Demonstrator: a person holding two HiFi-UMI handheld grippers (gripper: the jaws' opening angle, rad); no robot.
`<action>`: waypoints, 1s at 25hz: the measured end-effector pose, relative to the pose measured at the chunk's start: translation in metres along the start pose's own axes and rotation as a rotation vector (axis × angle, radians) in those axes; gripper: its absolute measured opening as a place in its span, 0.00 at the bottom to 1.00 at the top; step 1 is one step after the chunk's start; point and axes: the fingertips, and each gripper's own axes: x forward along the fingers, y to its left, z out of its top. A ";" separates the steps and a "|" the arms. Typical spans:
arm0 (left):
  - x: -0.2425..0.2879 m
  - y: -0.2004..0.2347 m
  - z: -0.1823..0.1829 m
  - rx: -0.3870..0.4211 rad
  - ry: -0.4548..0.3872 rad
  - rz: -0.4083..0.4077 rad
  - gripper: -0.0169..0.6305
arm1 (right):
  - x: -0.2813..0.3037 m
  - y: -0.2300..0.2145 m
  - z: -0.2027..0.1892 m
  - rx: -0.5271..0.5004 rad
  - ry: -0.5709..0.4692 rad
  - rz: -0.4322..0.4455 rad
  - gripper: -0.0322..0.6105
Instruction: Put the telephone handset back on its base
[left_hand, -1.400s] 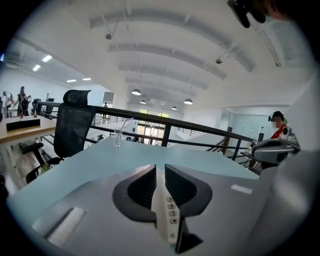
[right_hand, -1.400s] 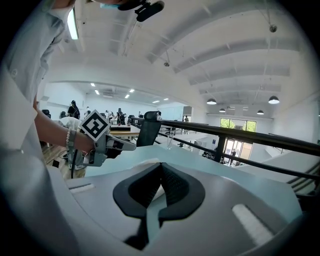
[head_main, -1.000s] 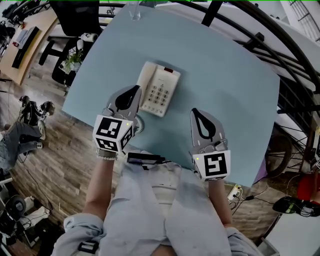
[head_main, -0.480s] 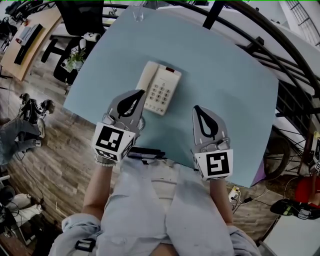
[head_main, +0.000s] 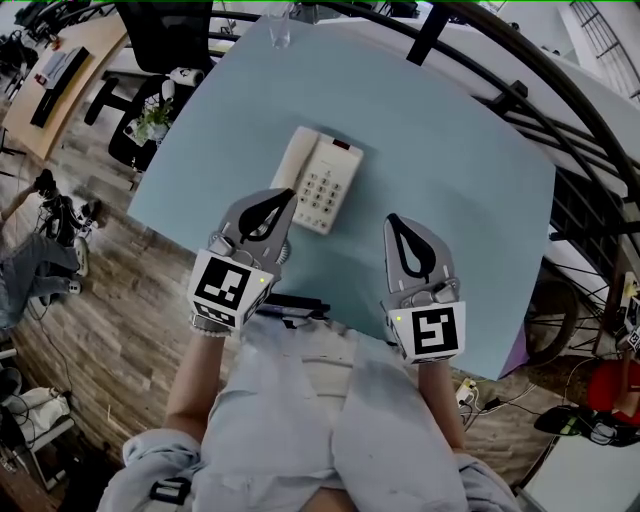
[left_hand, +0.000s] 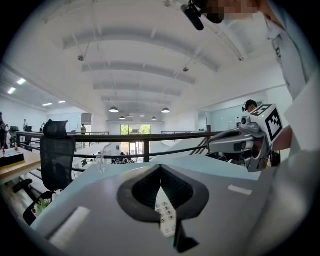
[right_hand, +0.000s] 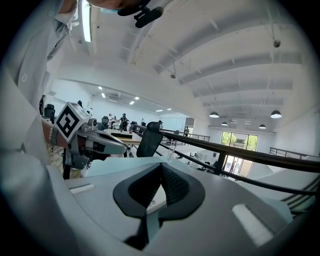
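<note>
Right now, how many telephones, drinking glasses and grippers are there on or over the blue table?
Telephone: 1
Glass: 1
Grippers: 2 (left gripper, right gripper)
Total: 4

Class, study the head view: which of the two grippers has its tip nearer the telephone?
The left gripper: its tip sits at the near corner of the telephone, while the right gripper points over the blue table, clearly apart from it.
</note>
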 end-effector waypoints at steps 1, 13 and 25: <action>0.000 -0.001 0.000 0.006 0.000 -0.001 0.03 | 0.000 0.000 0.000 -0.001 -0.001 -0.001 0.06; -0.001 -0.003 -0.004 0.014 0.013 -0.004 0.03 | -0.004 0.000 -0.004 0.000 0.005 -0.007 0.06; 0.000 -0.002 -0.007 0.012 0.022 -0.004 0.03 | -0.003 0.002 -0.008 -0.005 0.021 -0.001 0.06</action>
